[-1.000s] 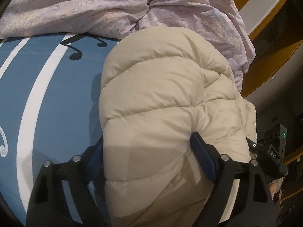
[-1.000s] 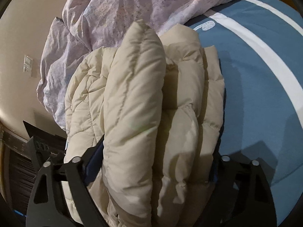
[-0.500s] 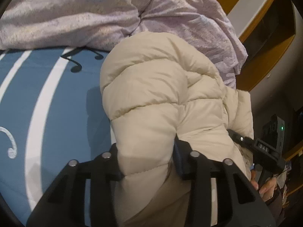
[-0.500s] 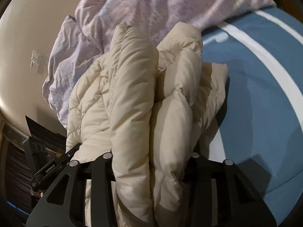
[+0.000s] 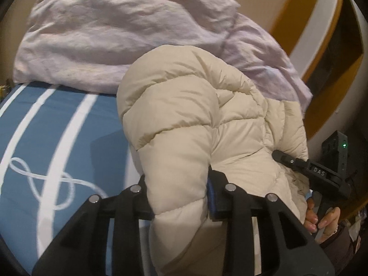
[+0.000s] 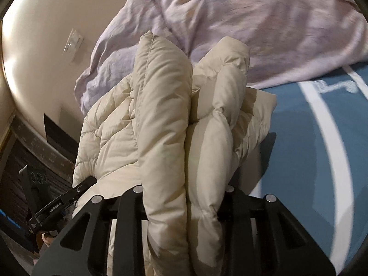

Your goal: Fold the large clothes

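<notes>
A cream quilted puffer jacket (image 5: 184, 119) is bunched in folds and held off the blue bed. My left gripper (image 5: 178, 191) is shut on a thick fold of it. The jacket also fills the right wrist view (image 6: 165, 119), where my right gripper (image 6: 182, 197) is shut on two stacked folds. The right gripper also shows at the right edge of the left wrist view (image 5: 289, 161), pressed into the jacket. The left gripper shows at the lower left of the right wrist view (image 6: 80, 188). The fingertips of both are buried in the padding.
A blue bedsheet with white stripes (image 5: 57, 138) lies under the jacket and also shows in the right wrist view (image 6: 322, 149). A crumpled lilac duvet (image 5: 115, 34) is heaped at the back. A beige wall with a switch plate (image 6: 73, 43) stands at left, and wooden furniture (image 5: 322, 57) at right.
Both grippers have closed tighter on the jacket and lifted it. The views tilted upward, showing more duvet and wall. The jacket's folds have squeezed narrower between the jaws.
</notes>
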Demonstrator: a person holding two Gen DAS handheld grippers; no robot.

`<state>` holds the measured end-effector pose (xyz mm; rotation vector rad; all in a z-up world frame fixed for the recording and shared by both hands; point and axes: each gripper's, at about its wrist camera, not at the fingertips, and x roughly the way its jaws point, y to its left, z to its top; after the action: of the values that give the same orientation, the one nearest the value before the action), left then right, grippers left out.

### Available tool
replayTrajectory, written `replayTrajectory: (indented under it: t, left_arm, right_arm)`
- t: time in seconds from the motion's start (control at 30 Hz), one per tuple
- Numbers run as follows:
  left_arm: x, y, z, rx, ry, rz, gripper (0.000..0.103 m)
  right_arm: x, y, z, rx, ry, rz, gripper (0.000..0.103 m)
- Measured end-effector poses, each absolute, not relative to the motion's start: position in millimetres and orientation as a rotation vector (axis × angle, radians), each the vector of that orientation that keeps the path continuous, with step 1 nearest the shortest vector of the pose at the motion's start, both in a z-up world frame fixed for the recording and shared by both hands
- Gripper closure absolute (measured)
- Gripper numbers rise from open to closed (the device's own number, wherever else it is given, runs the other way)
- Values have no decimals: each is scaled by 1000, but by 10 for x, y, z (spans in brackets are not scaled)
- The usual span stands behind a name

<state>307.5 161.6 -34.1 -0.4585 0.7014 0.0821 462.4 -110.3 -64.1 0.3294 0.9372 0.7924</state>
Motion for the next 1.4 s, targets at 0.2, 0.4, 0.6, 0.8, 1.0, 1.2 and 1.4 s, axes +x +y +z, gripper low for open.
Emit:
replayTrajectory:
  t: [0.2, 0.4, 0.6, 0.8, 1.0, 1.2, 1.4]
  left_arm:
    - [3095, 1874, -640, -479, 761, 162, 55]
    - [2970, 1868, -541, -345, 733, 264, 26]
    - [2986, 1879, -369, -329, 712, 280, 23]
    - [3160, 1750, -281, -311, 705, 285, 22]
    - [3410, 1639, -396, -268, 740, 296, 22]
    - [3601, 1555, -579, -199, 760, 311, 19]
    - [3753, 1524, -678, -141, 770, 336, 16]
  right_arm:
    - [4596, -905, -846, 206, 986, 682, 47]
    - [4464, -1152, -589, 113, 877, 539, 29]
    - [4293, -1017, -297, 44, 746, 543, 30]
    - [4254, -504, -284, -62, 707, 617, 43]
    - [4462, -366, -708, -177, 791, 523, 52]
    - [4633, -547, -899, -84, 865, 527, 53]
    - [4726, -568, -983, -40, 899, 529, 53]
